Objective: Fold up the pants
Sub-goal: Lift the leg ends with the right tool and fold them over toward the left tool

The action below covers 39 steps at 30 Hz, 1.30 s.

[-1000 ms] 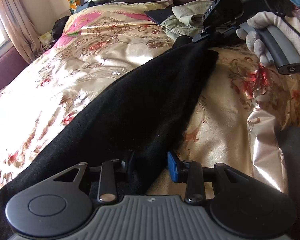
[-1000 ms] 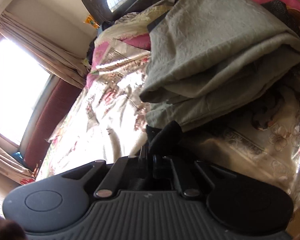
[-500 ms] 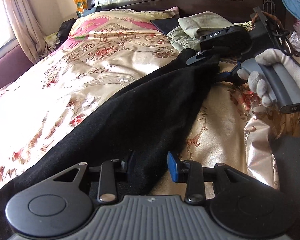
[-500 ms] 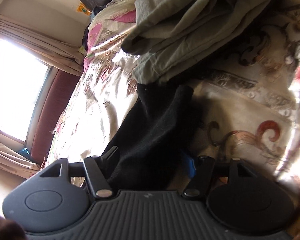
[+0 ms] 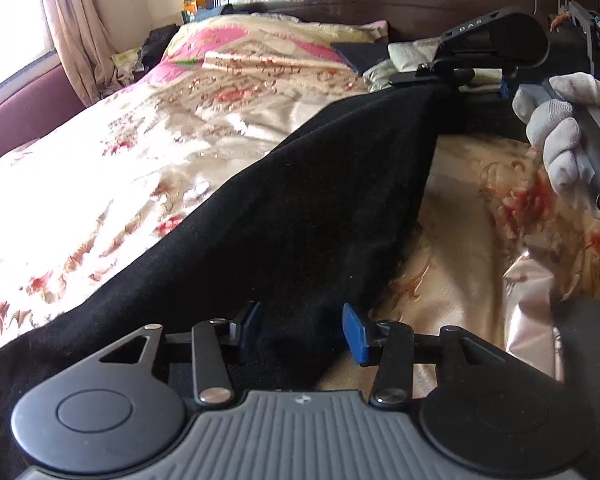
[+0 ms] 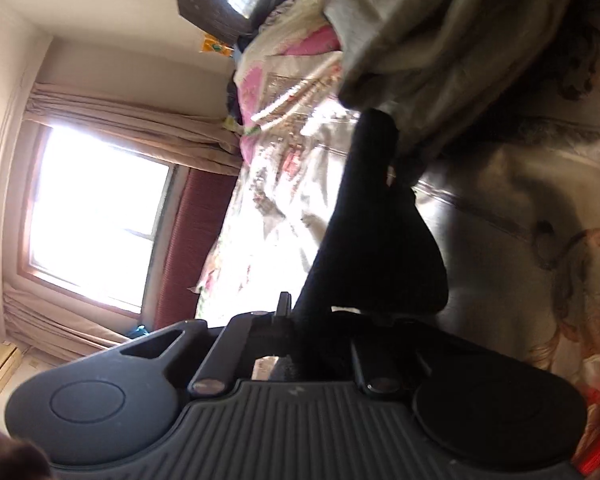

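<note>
The likeliest slip is the black pants (image 5: pixel 300 216) sliding off the left gripper (image 5: pixel 300 330): its jaws stand spread, one blue pad on each side of the cloth at the lower middle of the left wrist view, so nothing pins that end. If the far end is pulled, the near end would probably drag across the glossy floral bedspread (image 5: pixel 148 152) and the fold line would skew.

The pants run diagonally from the lower left of that frame to the upper right, where the right gripper (image 5: pixel 440 80) meets their far tip. In the right wrist view the dark cloth rises from between the closed-in fingers (image 6: pixel 284 308) — it appears pinched, though blur and shadow hide the pads. A folded grey-green garment (image 6: pixel 460 20) sits just beyond — it could snag.
</note>
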Each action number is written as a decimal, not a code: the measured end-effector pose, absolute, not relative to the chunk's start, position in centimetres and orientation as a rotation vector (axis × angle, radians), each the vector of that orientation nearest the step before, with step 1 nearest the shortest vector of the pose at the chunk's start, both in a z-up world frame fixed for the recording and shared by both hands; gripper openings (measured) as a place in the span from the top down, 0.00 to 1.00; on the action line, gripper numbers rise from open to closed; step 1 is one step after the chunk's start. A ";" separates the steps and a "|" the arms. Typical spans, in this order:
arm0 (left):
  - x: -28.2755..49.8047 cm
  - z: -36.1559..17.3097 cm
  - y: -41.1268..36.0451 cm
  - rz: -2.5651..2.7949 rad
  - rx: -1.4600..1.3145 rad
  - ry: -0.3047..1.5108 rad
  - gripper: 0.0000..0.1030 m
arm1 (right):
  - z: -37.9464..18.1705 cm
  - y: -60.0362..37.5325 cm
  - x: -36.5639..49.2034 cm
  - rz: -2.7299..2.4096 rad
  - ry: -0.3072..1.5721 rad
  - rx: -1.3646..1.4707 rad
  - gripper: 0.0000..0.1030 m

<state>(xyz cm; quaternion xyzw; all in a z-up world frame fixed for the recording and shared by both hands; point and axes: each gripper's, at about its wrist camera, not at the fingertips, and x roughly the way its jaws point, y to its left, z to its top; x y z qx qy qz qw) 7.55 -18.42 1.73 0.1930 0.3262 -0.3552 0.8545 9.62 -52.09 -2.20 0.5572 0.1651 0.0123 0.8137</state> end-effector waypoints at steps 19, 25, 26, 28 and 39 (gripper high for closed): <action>8.8 -0.6 -16.1 -0.665 0.348 0.773 0.23 | -5.9 -52.0 12.2 -0.099 0.477 1.221 0.92; 9.1 -1.4 -16.1 -0.666 0.316 0.779 0.20 | 4.5 -45.3 14.0 0.127 0.432 0.963 0.92; 8.9 -1.1 -15.7 -0.668 0.298 0.776 0.20 | 5.7 -43.6 14.5 0.154 0.442 0.911 0.92; 8.4 -0.6 -14.0 -0.656 0.272 0.766 0.20 | 7.7 -39.5 15.6 0.243 0.476 0.838 0.92; 4.4 1.6 -0.8 -0.425 0.131 0.704 0.20 | 7.9 -16.9 17.0 0.549 0.695 0.516 0.92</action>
